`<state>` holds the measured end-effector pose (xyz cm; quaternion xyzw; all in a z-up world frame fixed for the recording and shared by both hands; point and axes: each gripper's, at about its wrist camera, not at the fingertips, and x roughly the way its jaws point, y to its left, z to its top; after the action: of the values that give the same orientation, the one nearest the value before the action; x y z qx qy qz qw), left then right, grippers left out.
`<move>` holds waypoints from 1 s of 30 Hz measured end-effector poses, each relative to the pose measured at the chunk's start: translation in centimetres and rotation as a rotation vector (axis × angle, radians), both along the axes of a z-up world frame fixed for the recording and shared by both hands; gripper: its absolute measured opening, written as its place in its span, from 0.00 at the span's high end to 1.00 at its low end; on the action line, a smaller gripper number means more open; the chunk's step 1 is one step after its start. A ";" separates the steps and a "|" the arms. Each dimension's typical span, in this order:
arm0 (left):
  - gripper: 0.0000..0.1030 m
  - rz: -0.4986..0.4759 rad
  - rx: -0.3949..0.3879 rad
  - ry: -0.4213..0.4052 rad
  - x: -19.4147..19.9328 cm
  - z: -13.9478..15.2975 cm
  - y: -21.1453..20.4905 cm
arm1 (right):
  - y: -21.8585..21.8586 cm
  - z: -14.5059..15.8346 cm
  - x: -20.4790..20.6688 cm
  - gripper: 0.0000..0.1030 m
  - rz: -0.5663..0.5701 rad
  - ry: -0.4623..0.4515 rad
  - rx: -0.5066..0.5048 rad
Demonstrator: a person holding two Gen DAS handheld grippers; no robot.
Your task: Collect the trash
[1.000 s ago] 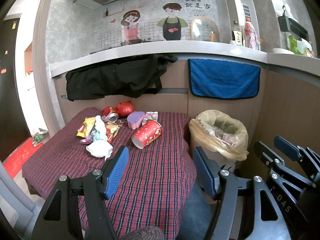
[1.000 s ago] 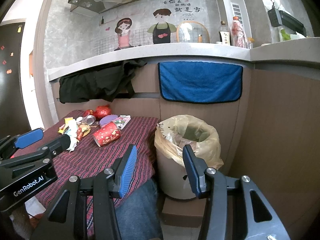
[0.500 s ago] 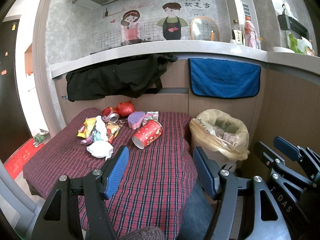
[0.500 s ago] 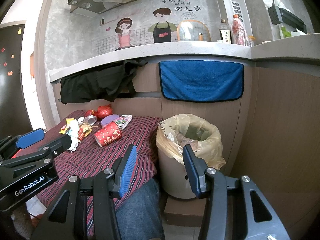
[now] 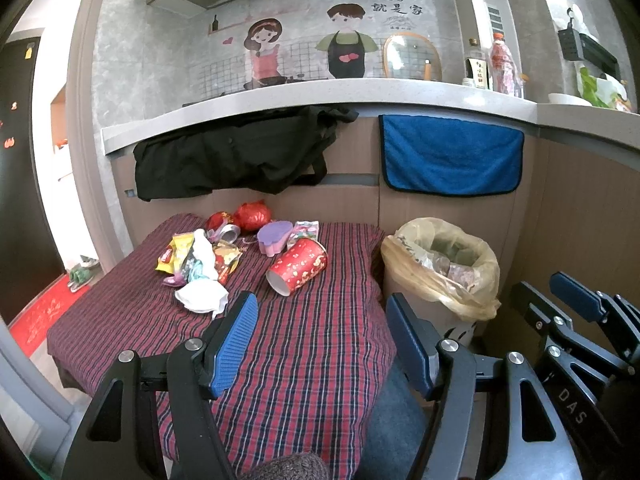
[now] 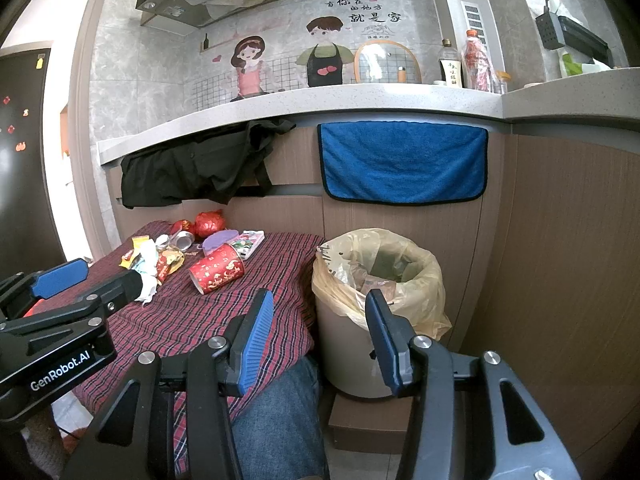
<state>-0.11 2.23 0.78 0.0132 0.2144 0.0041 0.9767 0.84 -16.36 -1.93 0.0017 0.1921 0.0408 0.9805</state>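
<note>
Both tongs stand open and empty: the left gripper (image 5: 320, 336) fills the bottom of its frame over the red plaid cloth (image 5: 304, 360), and the right gripper (image 6: 320, 336) sits at bottom centre of its frame, before the lined trash bin (image 6: 380, 280). The trash lies in a cluster at centre left on the cloth: a red paper cup (image 5: 298, 266) on its side, a crumpled white tissue (image 5: 202, 296), snack wrappers (image 5: 176, 254) and a crushed can (image 5: 228, 234).
</note>
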 end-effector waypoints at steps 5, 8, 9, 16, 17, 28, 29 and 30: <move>0.35 0.000 0.000 0.002 0.0 0.0 0.1 | 0.0 -0.1 0.0 0.56 0.001 0.001 0.003; 0.35 0.003 -0.002 0.006 0.0 -0.3 0.4 | 0.1 -0.2 0.0 0.56 0.000 0.001 0.001; 0.35 0.005 -0.003 0.008 -0.1 -0.4 0.6 | 0.1 -0.2 0.0 0.56 0.000 0.001 0.001; 0.35 0.045 -0.031 0.026 0.9 -0.3 1.5 | -0.3 0.3 0.8 0.56 0.013 -0.031 0.001; 0.35 0.056 -0.035 0.027 1.3 -0.2 2.0 | -0.2 0.4 1.0 0.56 0.018 -0.038 -0.001; 0.35 0.134 0.020 0.037 6.1 0.2 8.8 | 3.5 2.6 5.3 0.56 0.086 -0.206 0.024; 0.35 0.135 0.004 0.051 6.7 0.0 9.8 | 4.3 2.8 5.9 0.56 0.097 -0.207 0.019; 0.35 0.142 -0.010 0.059 7.3 -0.1 10.7 | 4.9 3.1 6.5 0.56 0.105 -0.206 0.034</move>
<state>7.19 12.97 0.64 -0.0070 0.2433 0.0720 0.9673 7.30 -11.43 1.14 0.0039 0.0895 0.0955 0.9914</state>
